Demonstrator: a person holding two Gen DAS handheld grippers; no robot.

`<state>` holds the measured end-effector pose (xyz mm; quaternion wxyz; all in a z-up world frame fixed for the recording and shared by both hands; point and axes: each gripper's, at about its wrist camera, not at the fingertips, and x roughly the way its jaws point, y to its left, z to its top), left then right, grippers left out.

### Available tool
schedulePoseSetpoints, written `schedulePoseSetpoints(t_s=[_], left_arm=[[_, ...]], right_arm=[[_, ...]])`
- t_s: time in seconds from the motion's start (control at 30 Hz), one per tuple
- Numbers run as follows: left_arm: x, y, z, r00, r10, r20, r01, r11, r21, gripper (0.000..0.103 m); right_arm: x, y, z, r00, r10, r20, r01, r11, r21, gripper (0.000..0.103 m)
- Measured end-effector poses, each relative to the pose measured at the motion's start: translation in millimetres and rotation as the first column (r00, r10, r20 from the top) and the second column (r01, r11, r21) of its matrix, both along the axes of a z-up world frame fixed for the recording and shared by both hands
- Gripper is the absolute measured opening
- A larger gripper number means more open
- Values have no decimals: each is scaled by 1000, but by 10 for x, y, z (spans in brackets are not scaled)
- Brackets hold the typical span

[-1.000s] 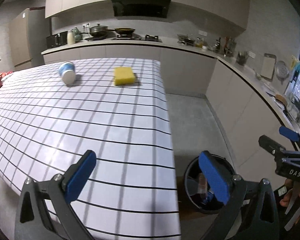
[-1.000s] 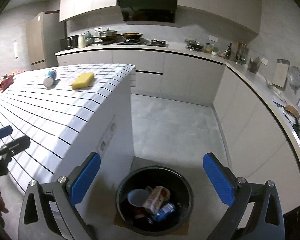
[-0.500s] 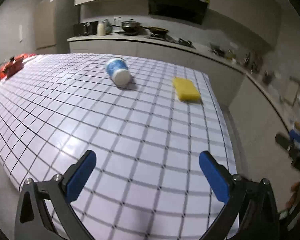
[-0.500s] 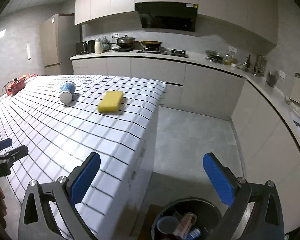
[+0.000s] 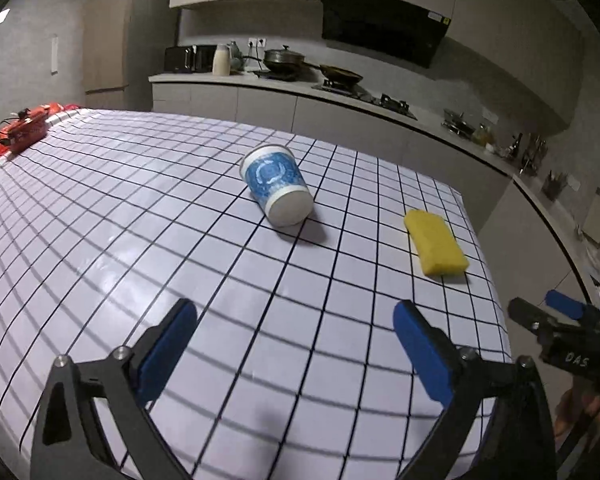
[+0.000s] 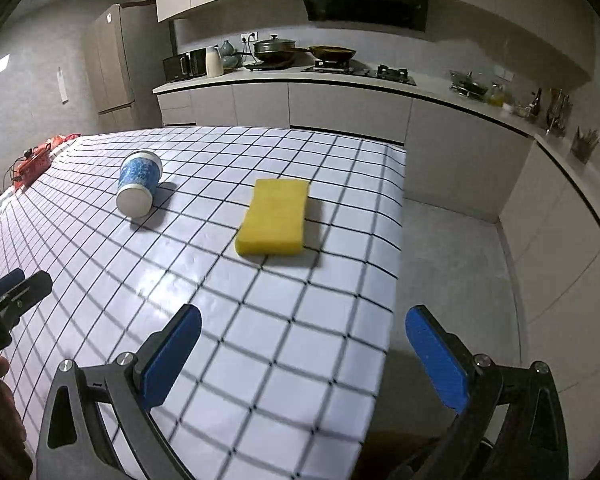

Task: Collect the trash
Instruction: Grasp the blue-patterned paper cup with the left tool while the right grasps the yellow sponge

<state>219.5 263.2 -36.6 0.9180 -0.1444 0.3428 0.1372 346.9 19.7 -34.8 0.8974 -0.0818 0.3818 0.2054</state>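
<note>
A blue-and-white paper cup (image 5: 278, 186) lies on its side on the white checked table (image 5: 140, 216), its base towards me. A yellow sponge (image 5: 435, 248) lies flat to its right near the table's right edge. My left gripper (image 5: 296, 344) is open and empty, above the table in front of the cup. My right gripper (image 6: 304, 356) is open and empty, above the table's near right corner, in front of the sponge (image 6: 274, 216); the cup (image 6: 138, 188) is further left. Each gripper shows at the other view's edge. The trash bin is out of view.
A red object (image 5: 26, 130) sits at the table's far left edge. The table's right edge (image 6: 396, 248) drops to grey floor (image 6: 456, 280). Kitchen counters (image 6: 340, 80) with pots and a hob run along the back and right walls.
Both grippers have swung up and left from over the floor bin to over the table. The bin has left both views. Cup and sponge are now closer.
</note>
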Motion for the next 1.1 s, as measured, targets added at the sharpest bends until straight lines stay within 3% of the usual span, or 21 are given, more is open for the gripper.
schedulePoseSetpoints(t_s=[0.13, 0.43, 0.8, 1.1], left_arm=[[261, 96, -68, 1000, -3, -16, 3, 1000, -6, 97], [833, 267, -240, 999, 1, -55, -4, 999, -50, 97], [1542, 494, -354, 994, 7, -111, -13, 999, -51, 97], [1674, 552, -445, 981, -49, -186, 44, 999, -27, 85]], right_arm=[[268, 225, -162, 999, 20, -48, -20, 1000, 0, 78], [815, 625, -451, 990, 65, -128, -67, 998, -15, 77], [1477, 910, -562, 988, 54, -147, -61, 997, -43, 73], [1755, 1185, -535, 989, 31, -145, -44, 996, -83, 69]])
